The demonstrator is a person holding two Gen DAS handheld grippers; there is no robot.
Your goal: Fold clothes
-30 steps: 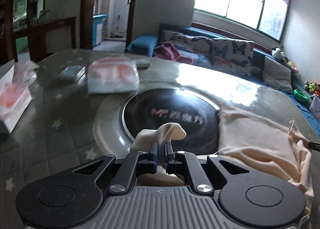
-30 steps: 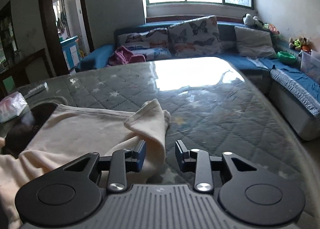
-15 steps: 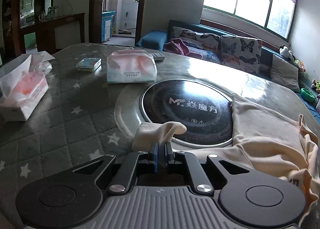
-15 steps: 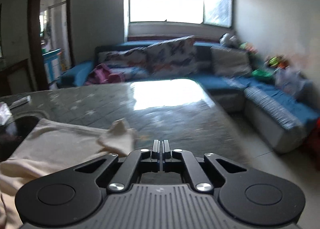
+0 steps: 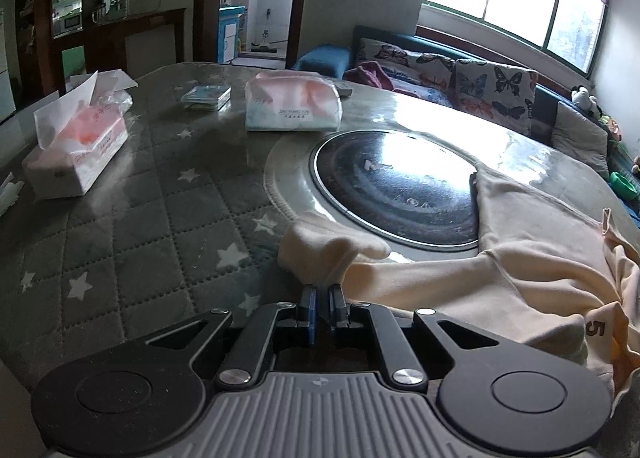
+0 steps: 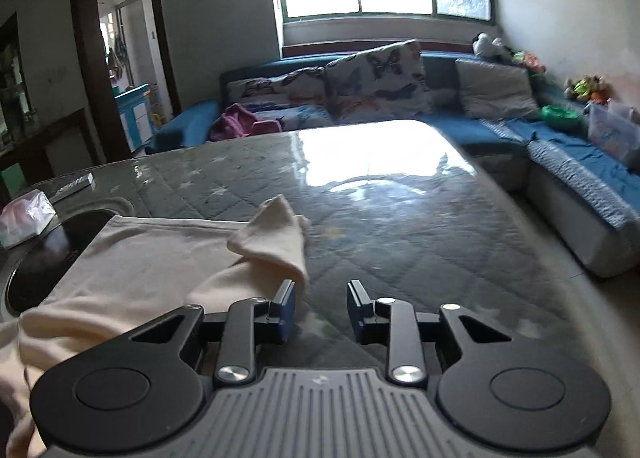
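While the cream shirt [image 5: 532, 258] lies spread over the right part of the quilted, star-patterned table [image 5: 132, 242], one of its sleeves [image 5: 332, 254] runs out to the left and ends pinched in the left gripper [image 5: 323, 294], whose jaws stand almost together with the cloth caught between them. That sleeve end bunches up just at the near rim of the round black hotplate [image 5: 396, 186] set in the table's middle, and the shirt's upper edge overlaps the plate's right side. Over on the other side, the right gripper [image 6: 320, 298] hangs low over bare tabletop with its jaws partly apart, having just been opening, and nothing sits between them; the other sleeve [image 6: 276, 238] lies crumpled just ahead and to the left of its left finger, close to it, though I cannot tell whether they touch. Farther back on the table sit a soft tissue pack [image 5: 294, 106] and, off to the left, a tissue box [image 5: 76, 146].
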